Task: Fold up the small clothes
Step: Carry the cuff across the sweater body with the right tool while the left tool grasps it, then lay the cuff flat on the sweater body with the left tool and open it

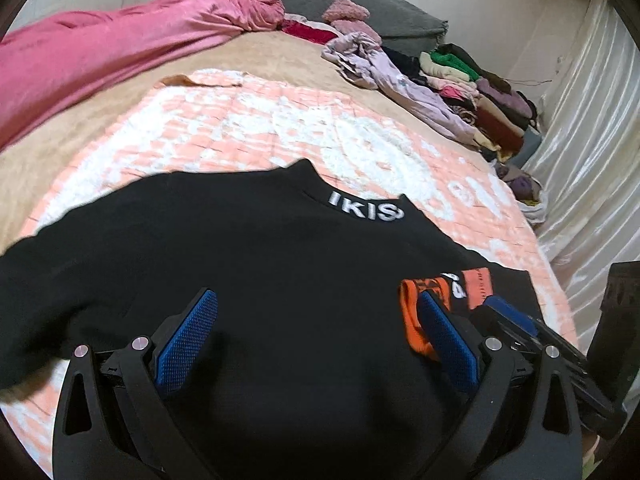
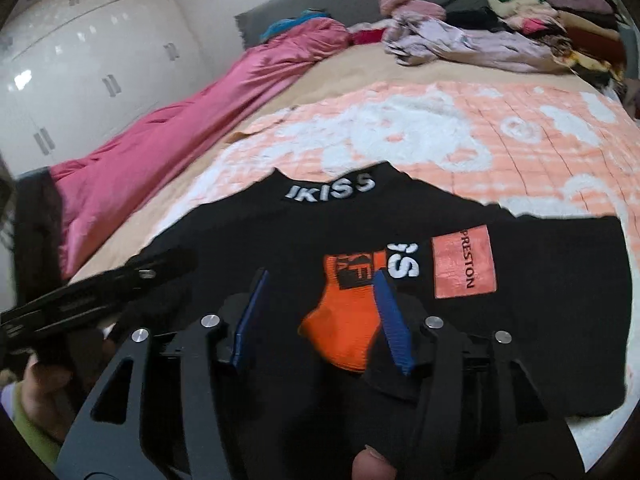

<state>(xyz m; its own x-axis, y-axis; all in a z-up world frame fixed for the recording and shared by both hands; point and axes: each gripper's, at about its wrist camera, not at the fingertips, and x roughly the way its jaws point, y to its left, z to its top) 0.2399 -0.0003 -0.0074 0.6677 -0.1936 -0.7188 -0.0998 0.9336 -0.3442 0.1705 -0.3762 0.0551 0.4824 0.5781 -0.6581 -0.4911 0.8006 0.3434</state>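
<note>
Black top [image 2: 248, 236], one, lies spread on the orange-and-white quilt [image 2: 480, 120] of the bed, collar away from the cameras, an orange-cuffed sleeve [image 2: 348, 332] folded across its chest. Two grippers hover over it, both angled downward. Left gripper [image 1: 316, 336]: jaws released, wide apart, nothing between. Right gripper [image 2: 320, 316]: jaws apart, straddling the orange cuff without pinching. One pile of clothes [image 1: 472, 92] sits at the far edge.

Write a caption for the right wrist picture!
Open hand-held gripper over a black top on the bed.
</note>
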